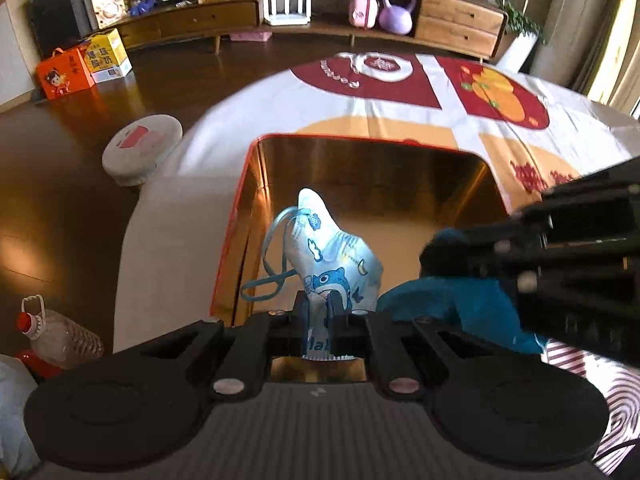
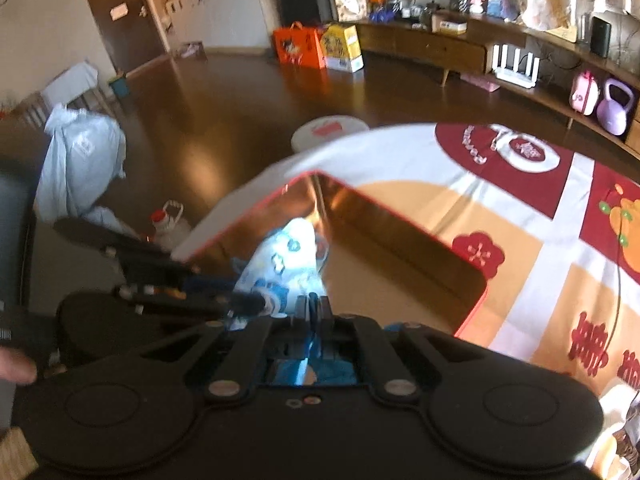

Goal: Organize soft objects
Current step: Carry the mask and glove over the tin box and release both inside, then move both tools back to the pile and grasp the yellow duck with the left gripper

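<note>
My left gripper is shut on a pale blue child's face mask with a cartoon print. Its blue ear loops dangle to the left. The mask hangs over an open box with a red rim and shiny gold inside, standing on the table. From the right, my right gripper reaches over the box's near edge, shut on a blue soft cloth. In the right wrist view the right gripper pinches that blue cloth. There the left gripper holds the mask just left of it, above the box.
A white, red and orange tablecloth covers the table around the box. On the wooden floor sit a round robot vacuum, an oil bottle and gift boxes. A low wooden sideboard runs along the far wall.
</note>
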The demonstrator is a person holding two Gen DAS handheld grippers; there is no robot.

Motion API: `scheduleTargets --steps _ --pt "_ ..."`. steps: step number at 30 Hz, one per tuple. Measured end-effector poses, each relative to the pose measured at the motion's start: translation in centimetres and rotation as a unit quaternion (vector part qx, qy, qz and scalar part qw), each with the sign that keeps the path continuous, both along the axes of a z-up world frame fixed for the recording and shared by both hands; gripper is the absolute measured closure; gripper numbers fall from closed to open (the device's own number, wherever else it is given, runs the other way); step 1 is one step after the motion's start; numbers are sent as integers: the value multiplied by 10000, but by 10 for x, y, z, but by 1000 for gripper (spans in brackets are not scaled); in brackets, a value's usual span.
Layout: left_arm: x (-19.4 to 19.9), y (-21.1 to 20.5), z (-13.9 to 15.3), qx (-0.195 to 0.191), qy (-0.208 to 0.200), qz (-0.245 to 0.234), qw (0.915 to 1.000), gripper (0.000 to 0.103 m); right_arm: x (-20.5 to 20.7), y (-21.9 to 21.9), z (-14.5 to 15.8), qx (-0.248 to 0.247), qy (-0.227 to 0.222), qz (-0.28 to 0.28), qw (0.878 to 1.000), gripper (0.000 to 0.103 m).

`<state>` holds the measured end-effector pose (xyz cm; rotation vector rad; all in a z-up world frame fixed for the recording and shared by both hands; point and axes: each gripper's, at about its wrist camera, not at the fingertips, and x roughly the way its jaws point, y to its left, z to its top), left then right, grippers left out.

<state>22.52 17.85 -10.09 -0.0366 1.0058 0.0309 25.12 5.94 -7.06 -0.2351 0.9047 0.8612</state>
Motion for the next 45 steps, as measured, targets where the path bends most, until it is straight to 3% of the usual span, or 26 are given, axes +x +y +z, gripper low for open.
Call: scheduleTargets --steps 10,20,27,29,30,31,34,45 --pt "6 5 -12 -124 226 69 9996 94 -7 -2 -16 -271 165 32 9995 88" --pt "0 7 -6 -213 211 164 9994 88 -7 -8 -8 -195 75 -34 9998 75" --pt "-10 8 4 -288 119 262 9992 70 -12 -21 5 -23 -32 -133 9999 63" --pt "-14 6 9 -291 41 282 9992 55 -15 -26 10 37 -74 -193 9998 60" --pt "-17 5 12 -289 -10 281 9992 43 -16 -29 13 76 -78 -226 9997 59" --pt "-19 3 15 -276 -66 270 9992 39 -17 -31 15 110 -90 -256 9996 57" --pt "-26 -3 24 -169 -183 253 9994 38 -23 -40 25 244 -188 -311 9990 43" --pt "-57 -22 58 -226 -700 343 9967 30 -53 -83 56 751 -452 -509 9948 24"
